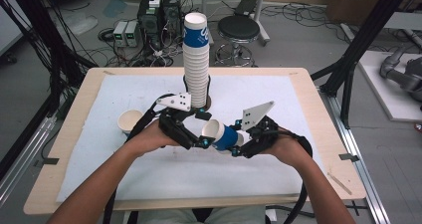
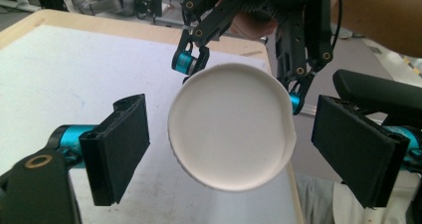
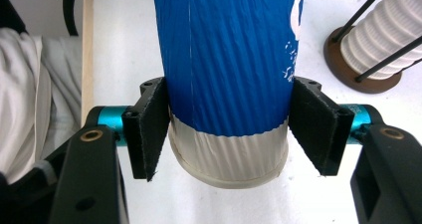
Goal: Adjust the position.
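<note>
a: status?
b: right tool (image 3: 226, 129) clamped on blue-and-white paper cup (image 1: 222, 136) near its base, held above tabletop (image 1: 298, 184). left tool (image 2: 231, 149) open at cup mouth.
a: handling?
b: light, thin-walled, crushes easily; grip gently nr the stiffer rim.

Blue cup (image 1: 225, 136) in right gripper (image 1: 238, 143)

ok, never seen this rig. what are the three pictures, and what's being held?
No robot: a person holds a hand-operated claw in each hand. The high view looks down on the table. The other two come from cameras riding on each claw, looking along its black jaws. On the table stand a tall cup stack in a rack and a single cup at the left. The right claw is shut on a blue cup held sideways. The left claw is open, its pads either side of that cup's white mouth without touching.
</note>
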`<state>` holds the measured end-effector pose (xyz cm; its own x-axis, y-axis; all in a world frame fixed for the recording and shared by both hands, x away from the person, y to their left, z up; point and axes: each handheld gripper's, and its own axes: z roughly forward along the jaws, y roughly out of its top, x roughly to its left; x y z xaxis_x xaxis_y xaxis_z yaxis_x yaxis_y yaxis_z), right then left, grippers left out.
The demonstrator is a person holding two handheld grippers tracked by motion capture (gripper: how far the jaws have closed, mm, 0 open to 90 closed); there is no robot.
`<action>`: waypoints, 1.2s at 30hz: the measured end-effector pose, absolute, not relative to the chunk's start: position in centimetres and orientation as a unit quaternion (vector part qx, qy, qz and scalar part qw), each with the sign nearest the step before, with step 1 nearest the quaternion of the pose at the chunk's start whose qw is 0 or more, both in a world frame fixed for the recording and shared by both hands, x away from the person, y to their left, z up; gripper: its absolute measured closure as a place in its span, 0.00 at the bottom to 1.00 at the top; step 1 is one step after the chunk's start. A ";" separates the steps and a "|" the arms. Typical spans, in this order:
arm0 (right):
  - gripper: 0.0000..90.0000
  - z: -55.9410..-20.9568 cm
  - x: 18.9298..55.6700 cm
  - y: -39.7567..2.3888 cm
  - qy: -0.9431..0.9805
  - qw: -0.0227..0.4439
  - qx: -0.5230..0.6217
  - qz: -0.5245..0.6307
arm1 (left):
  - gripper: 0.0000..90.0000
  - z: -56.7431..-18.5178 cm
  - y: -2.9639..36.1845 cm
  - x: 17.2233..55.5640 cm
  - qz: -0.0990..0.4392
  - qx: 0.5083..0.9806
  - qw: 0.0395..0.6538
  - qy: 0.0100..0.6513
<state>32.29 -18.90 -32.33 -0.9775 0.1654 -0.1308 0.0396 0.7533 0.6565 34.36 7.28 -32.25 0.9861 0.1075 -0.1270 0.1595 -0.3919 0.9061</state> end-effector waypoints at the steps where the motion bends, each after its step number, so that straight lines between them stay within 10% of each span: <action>1: 0.39 -32.3 32.3 -18.7 0.934 0.089 0.052 0.341 | 0.17 -32.3 7.1 34.4 -0.026 0.837 0.541 0.080; 25: 0.39 -31.2 32.3 -16.7 0.959 0.082 0.023 0.269 | 0.33 -33.3 6.2 34.6 -0.035 0.866 0.496 0.052; 36: 0.22 -31.3 32.3 -18.5 0.929 0.072 0.043 0.359 | 0.33 -33.3 6.7 34.5 -0.034 0.850 0.524 0.051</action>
